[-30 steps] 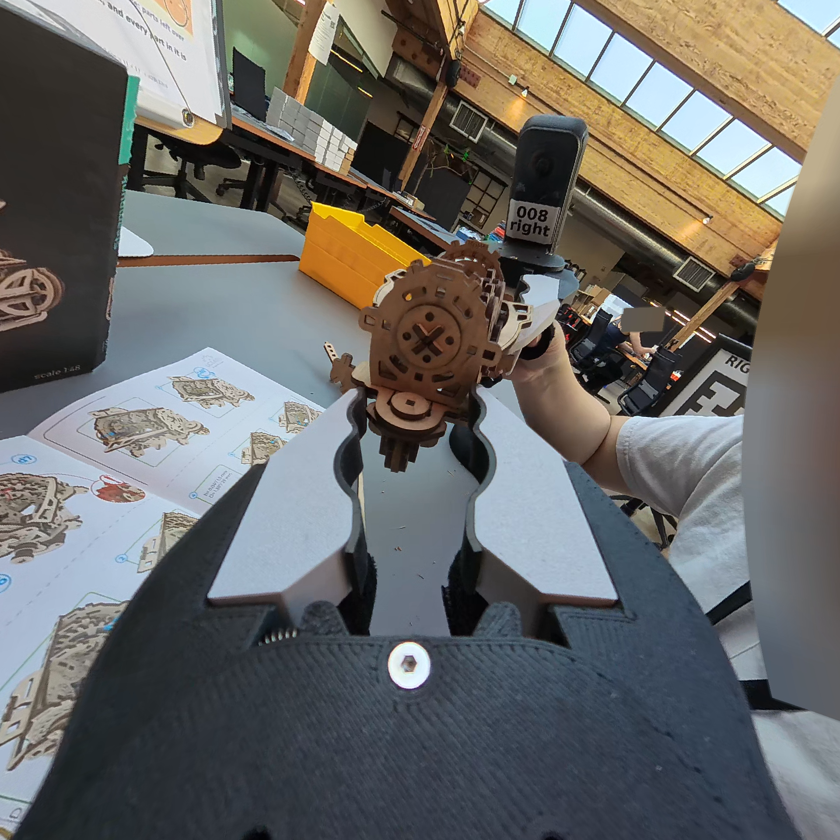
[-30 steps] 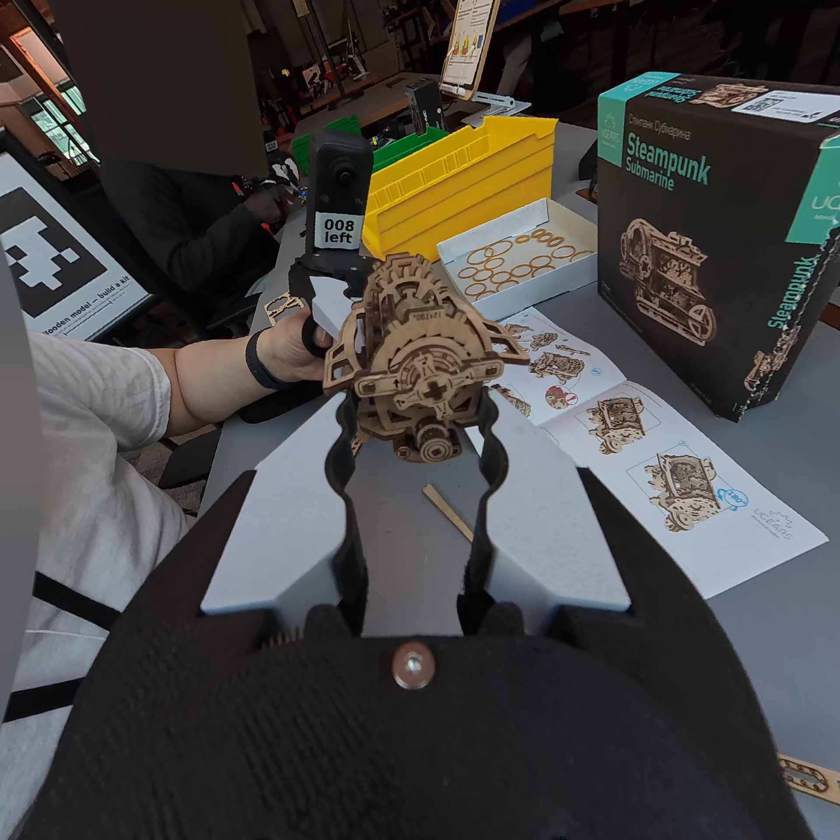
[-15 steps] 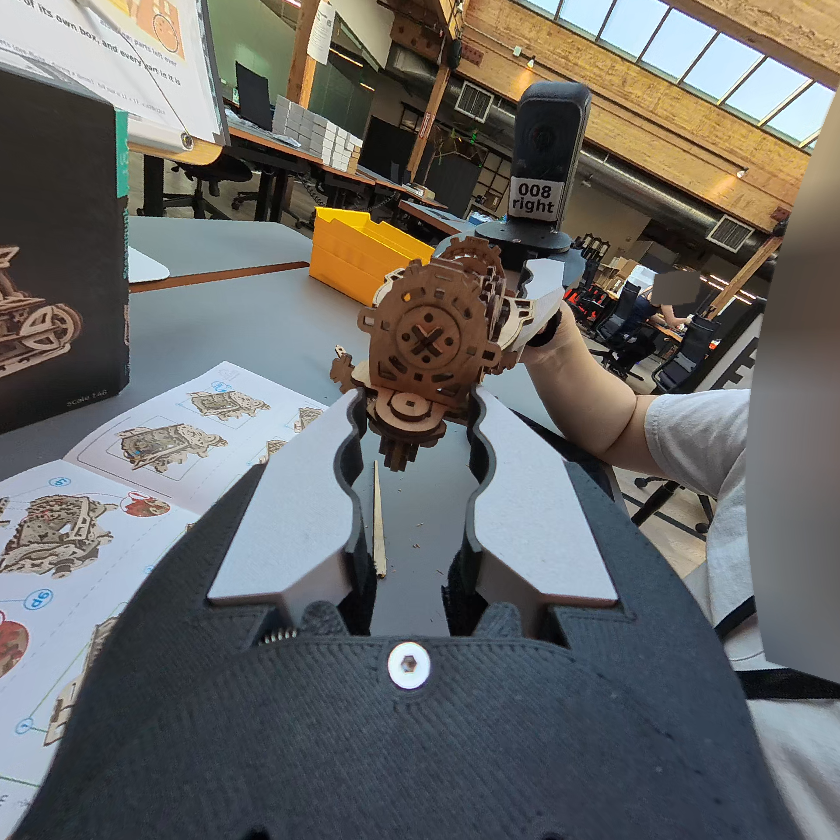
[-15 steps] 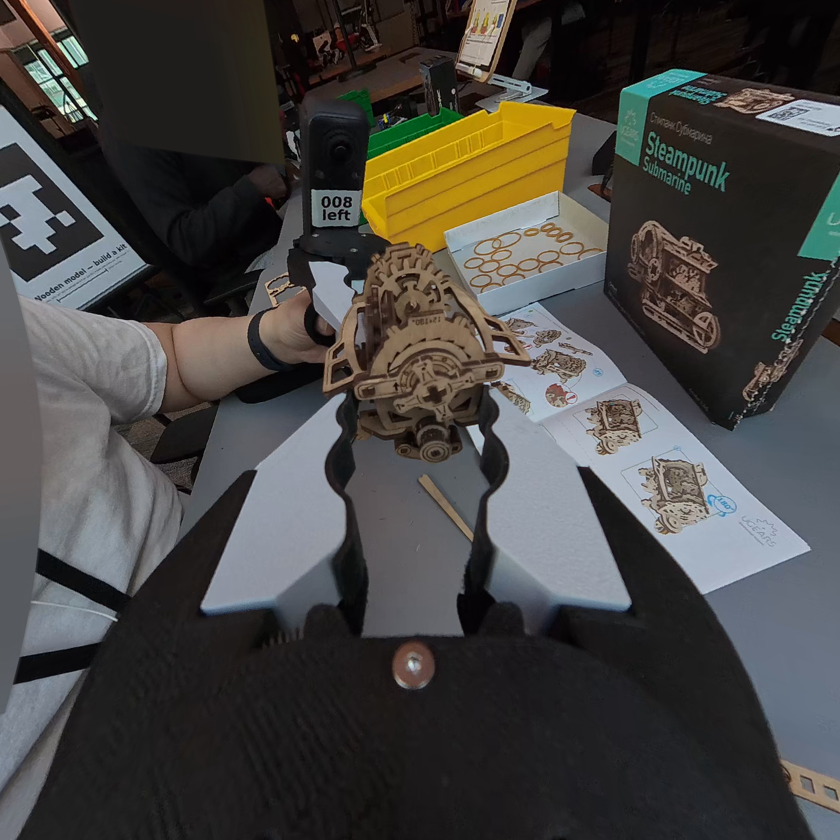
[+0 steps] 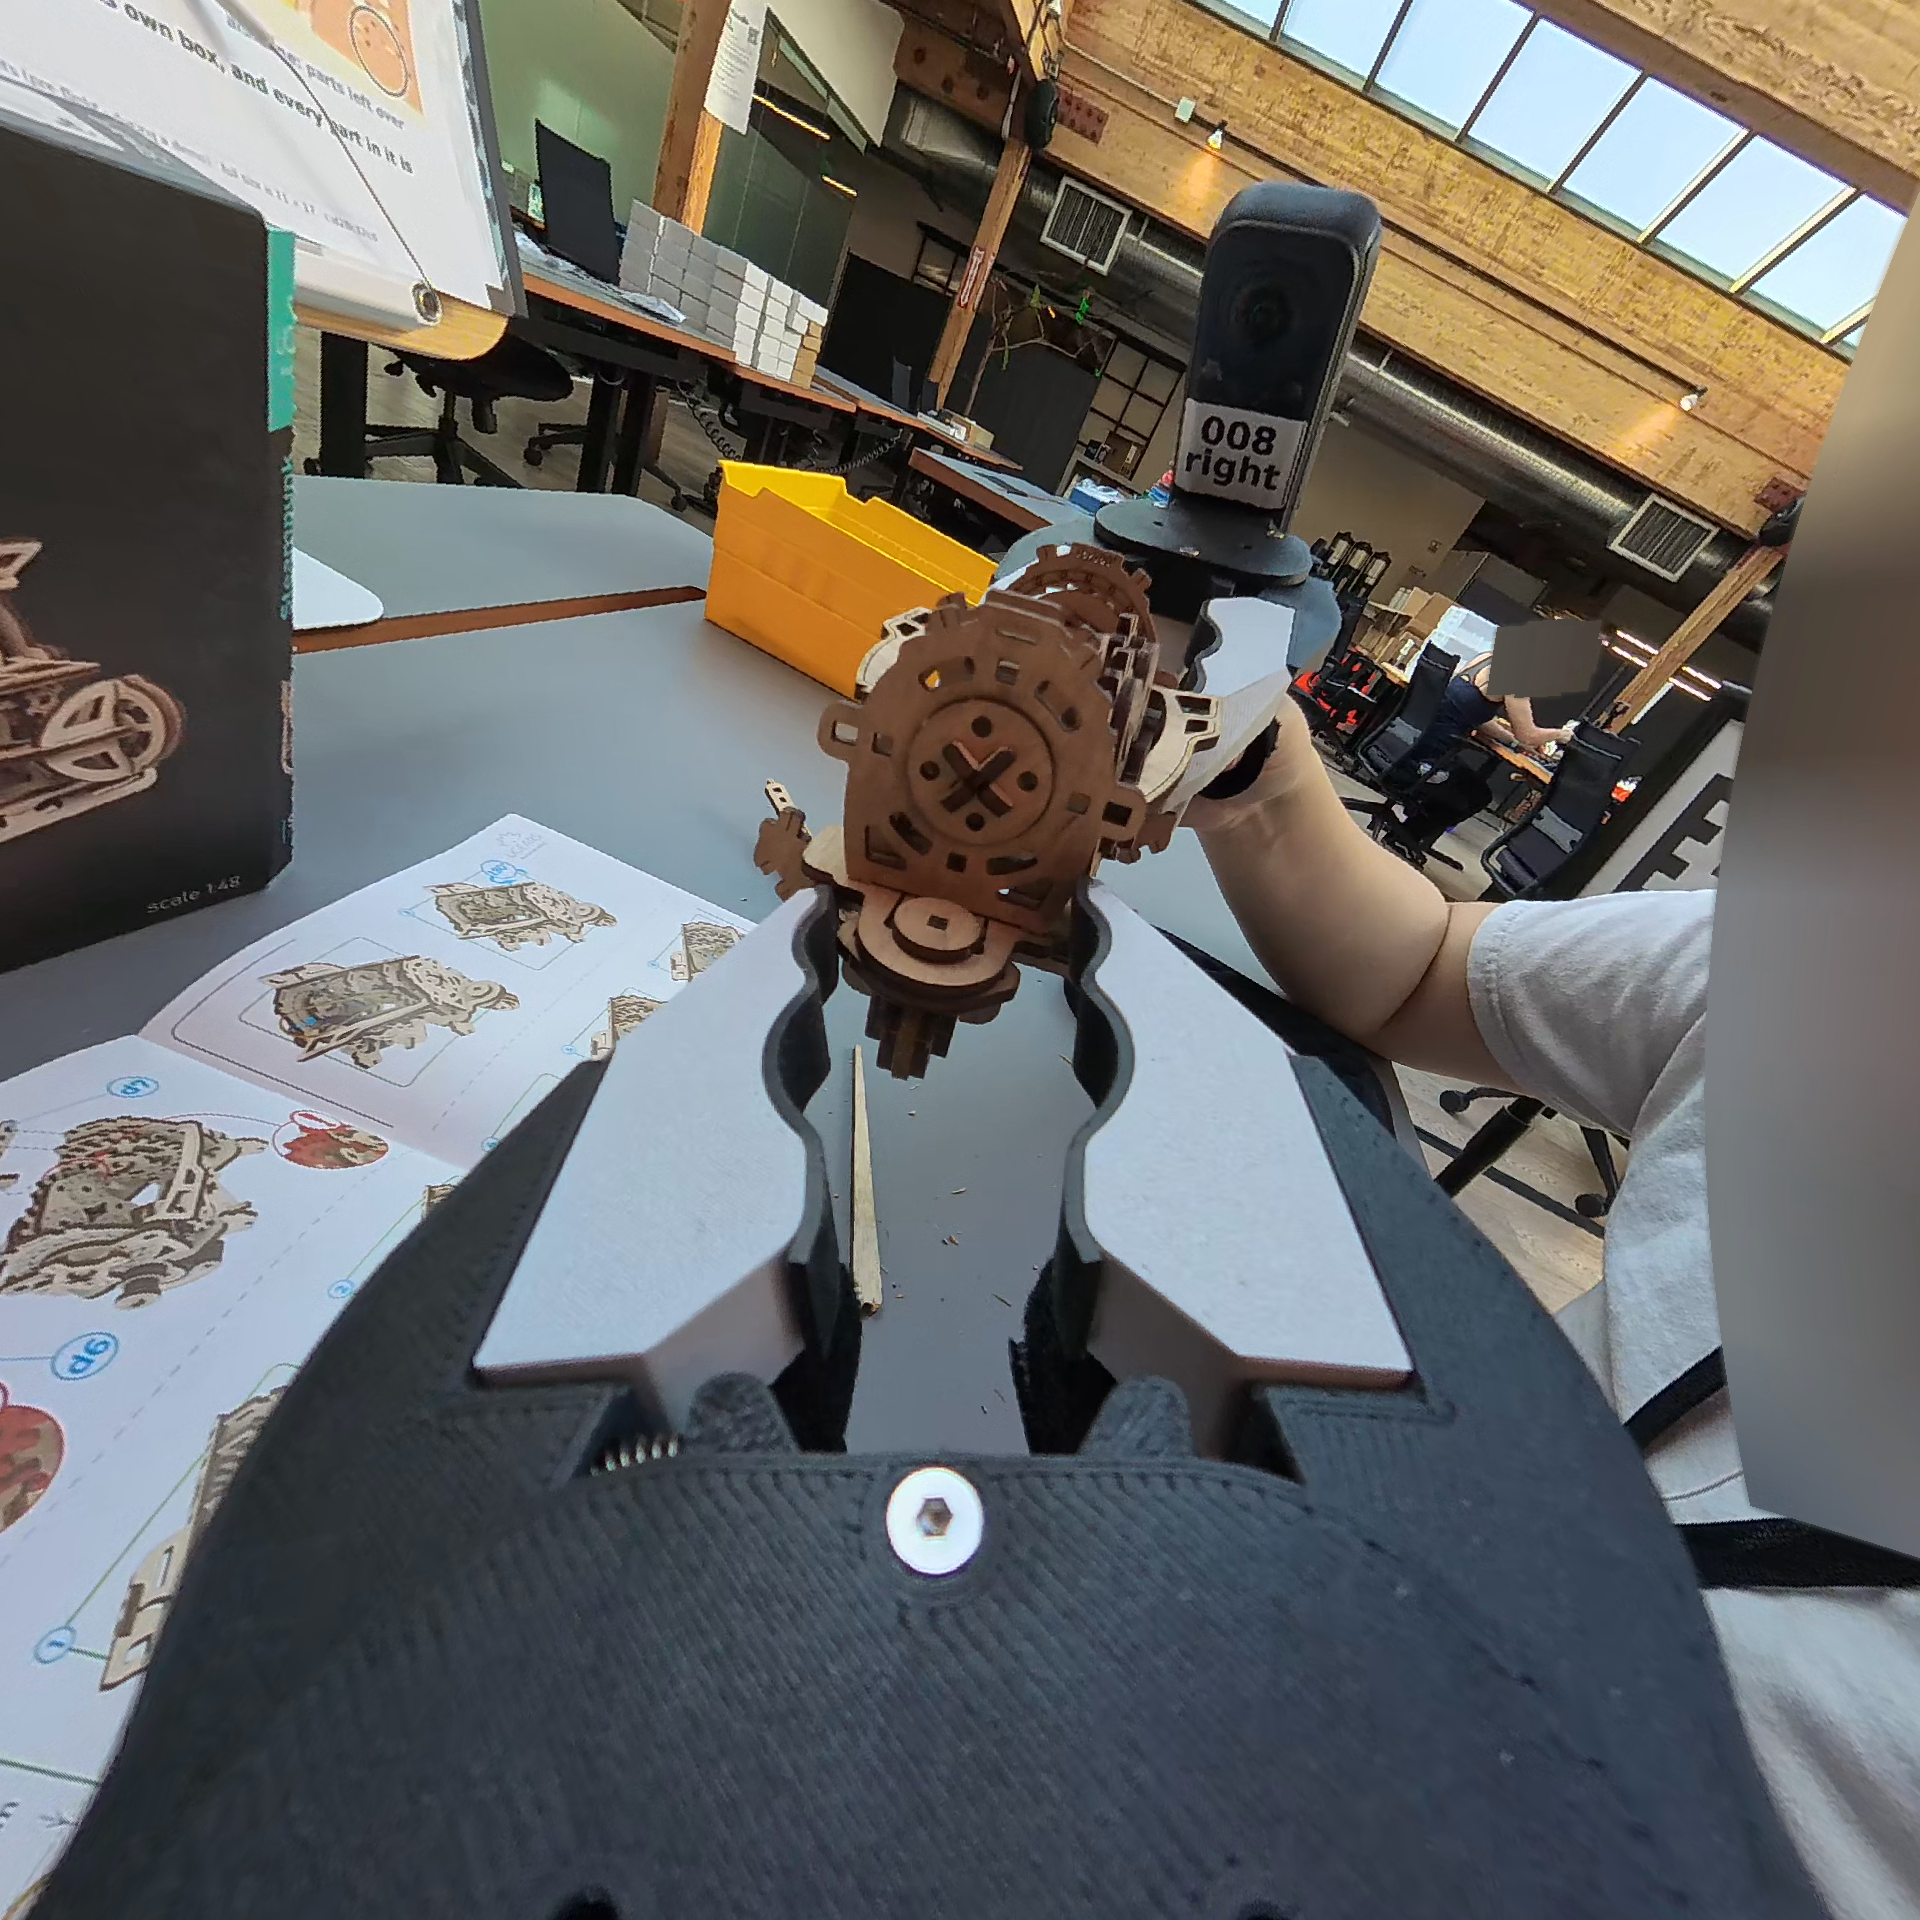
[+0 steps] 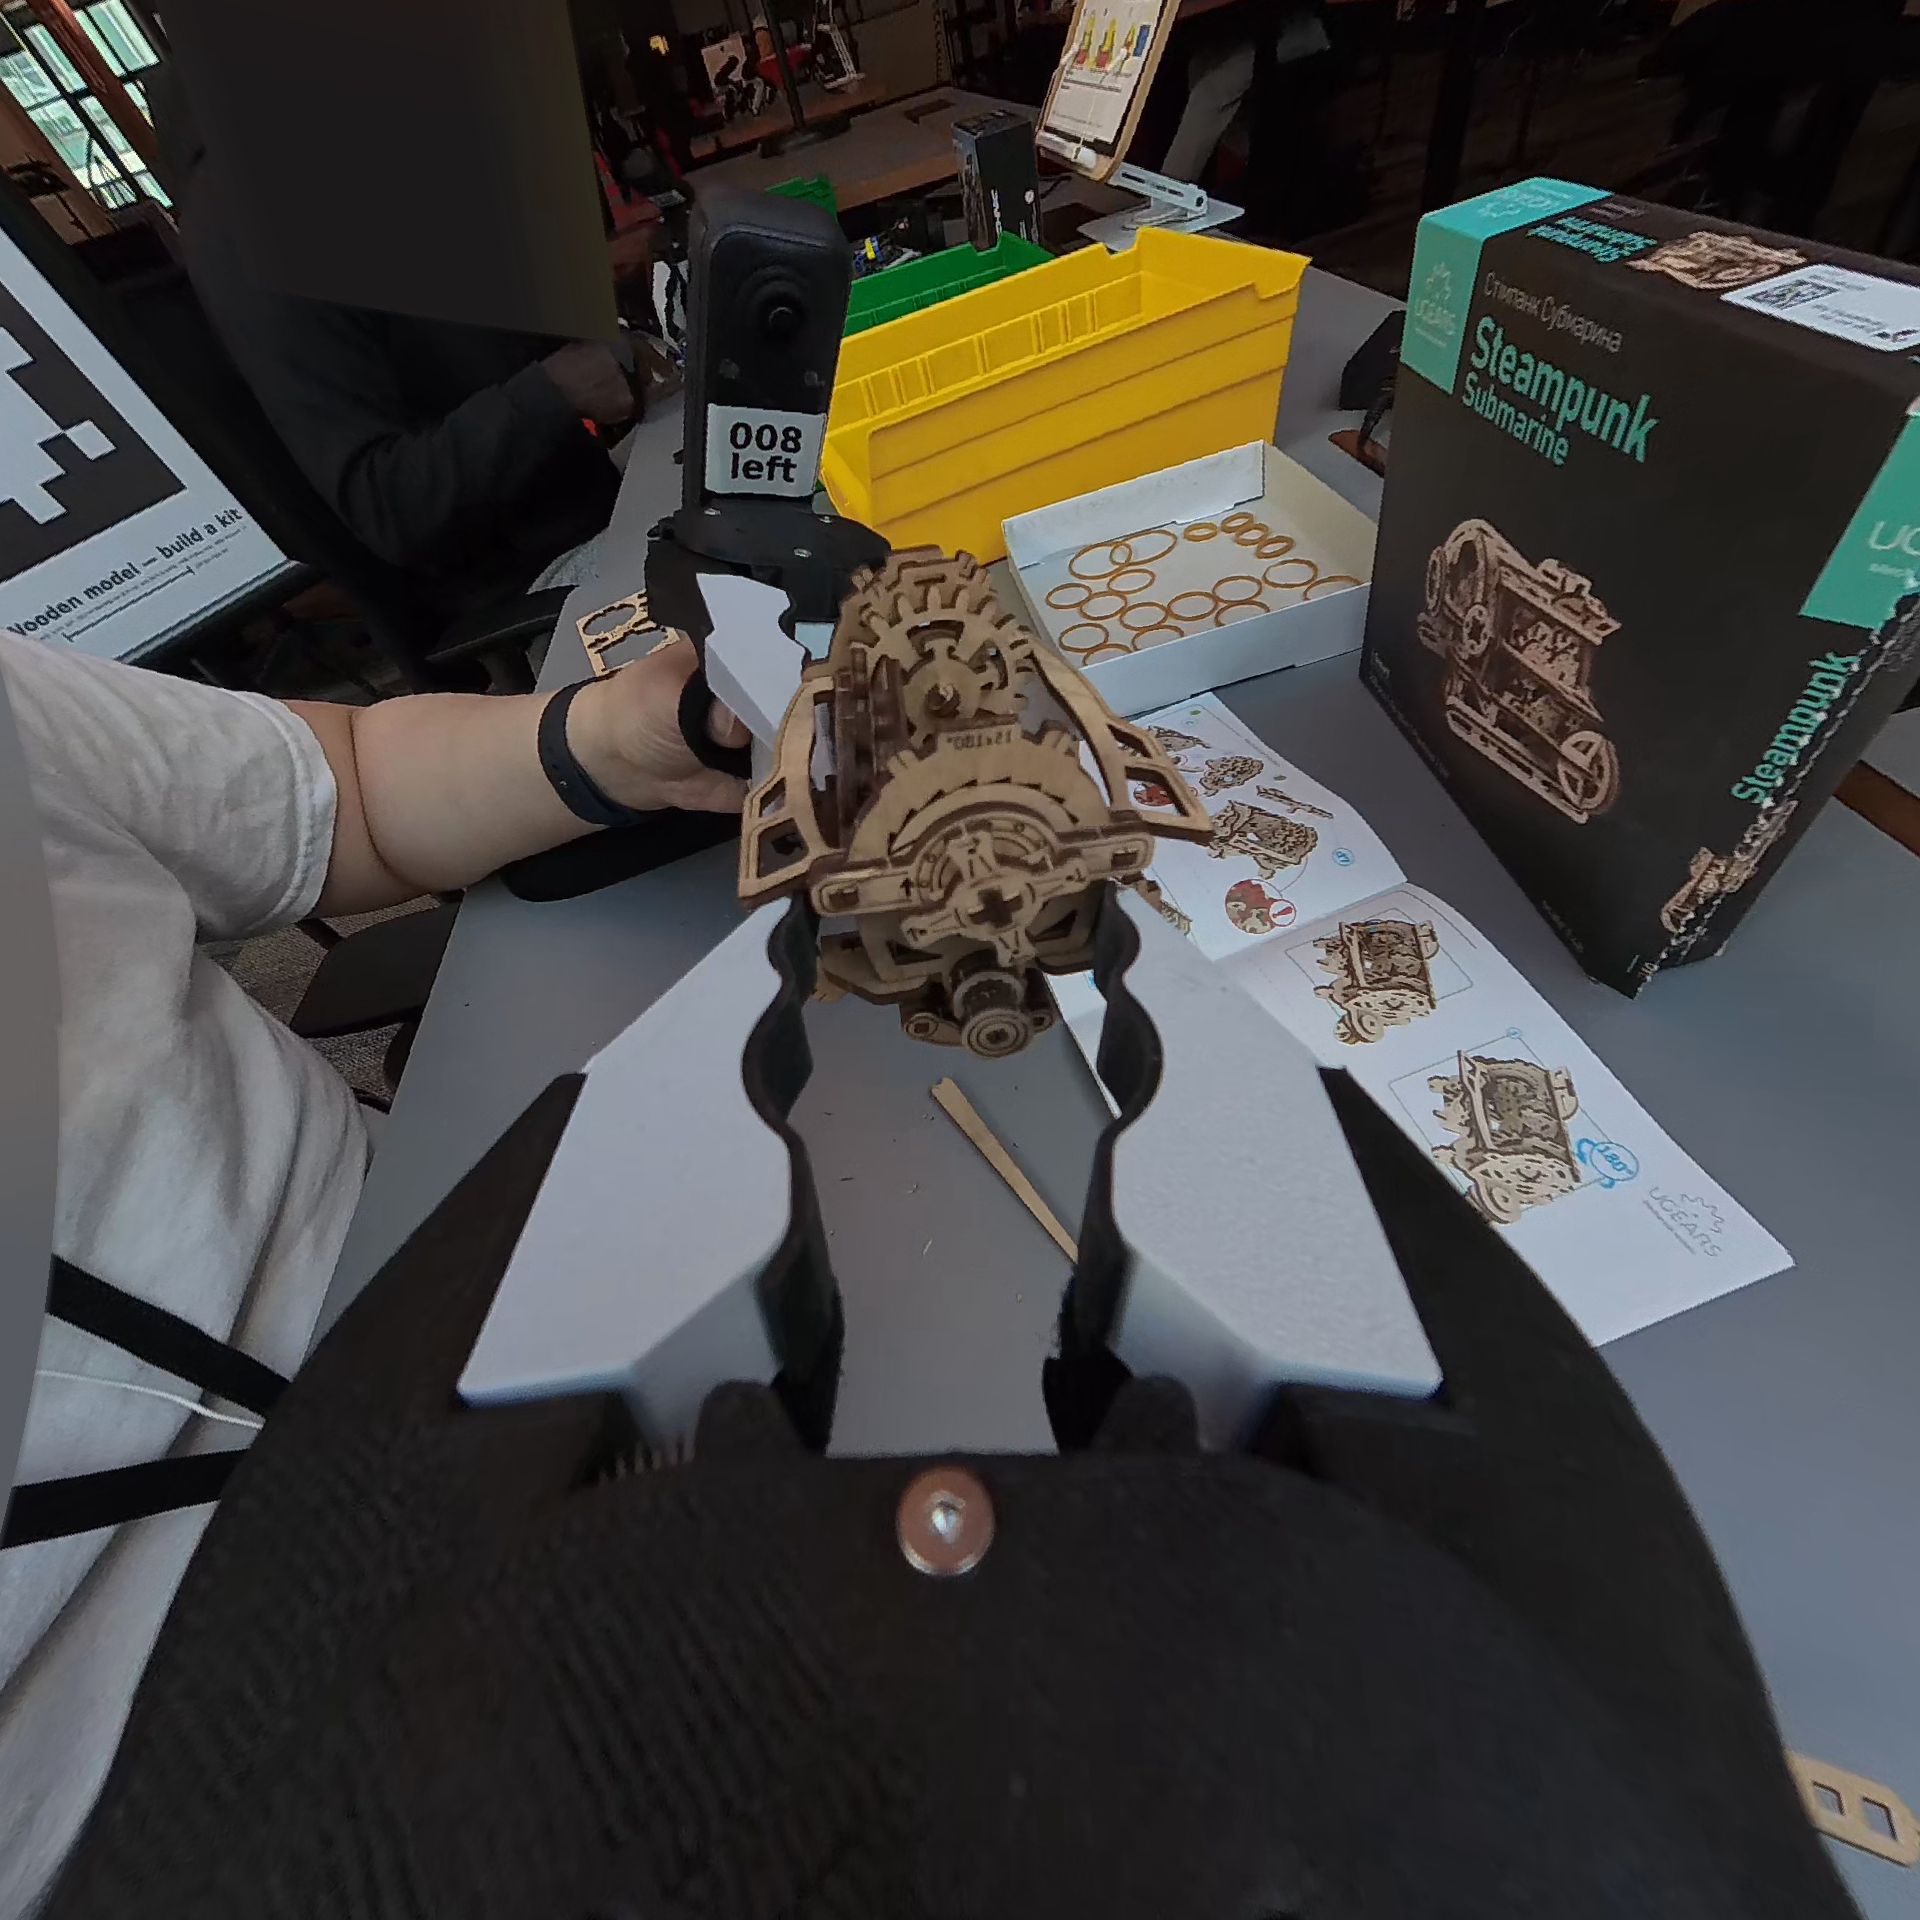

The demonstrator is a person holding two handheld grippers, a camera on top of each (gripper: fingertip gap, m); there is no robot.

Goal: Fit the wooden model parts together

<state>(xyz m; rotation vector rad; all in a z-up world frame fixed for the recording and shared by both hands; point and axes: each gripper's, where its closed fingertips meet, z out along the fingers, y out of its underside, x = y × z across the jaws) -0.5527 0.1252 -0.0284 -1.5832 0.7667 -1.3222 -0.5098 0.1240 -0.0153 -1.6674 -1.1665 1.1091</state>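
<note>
Wooden model [image 6: 951,831] hangs above the grey table [image 5: 582,727], pinched from opposite ends by my left gripper [image 5: 948,920] and right gripper [image 6: 951,940]. I'd squeeze both evenly and push straight, sparing the gears. A loose stick [image 6: 1003,1164] lies underneath.

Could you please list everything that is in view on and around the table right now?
wooden model: one, tan, held above the table by both grippers
wooden stick: one, pale, flat on the table under the model
instruction booklet: one, white, open on the table
kit box: one, black and teal, upright beside the booklet
white tray: one, holding tan rings
yellow bin: one, behind the tray
green bin: one, behind the yellow bin
table: one, grey
left gripper: jaws shut on the model
right gripper: jaws shut on the model
</note>
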